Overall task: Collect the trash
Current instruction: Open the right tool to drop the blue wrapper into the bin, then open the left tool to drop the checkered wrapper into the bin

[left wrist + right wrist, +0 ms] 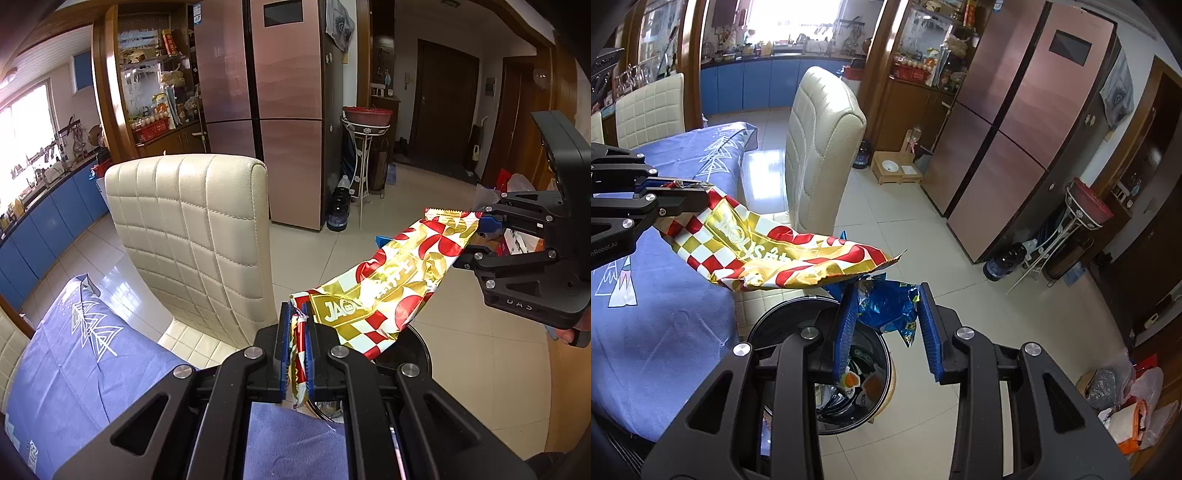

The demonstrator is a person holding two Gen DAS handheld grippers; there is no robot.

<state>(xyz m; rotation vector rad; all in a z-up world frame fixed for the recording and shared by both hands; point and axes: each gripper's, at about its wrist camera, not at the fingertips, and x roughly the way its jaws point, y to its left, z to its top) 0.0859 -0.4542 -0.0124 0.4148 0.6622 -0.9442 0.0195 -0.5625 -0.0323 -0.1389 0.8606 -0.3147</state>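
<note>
Wrappers: two, one gold-red [391, 291], one blue [890, 306], both above the bin [783, 325]
Left gripper [296, 354]: clamped on gold-red wrapper's end
Right gripper [886, 325]: wide, blue wrapper between fingers
Chairs: three

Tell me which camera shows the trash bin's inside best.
The right wrist view: it looks down into the open trash bin, showing discarded wrappers inside. The left wrist view shows only a sliver of its dark rim behind the gold-and-red snack wrapper and left gripper.
</note>
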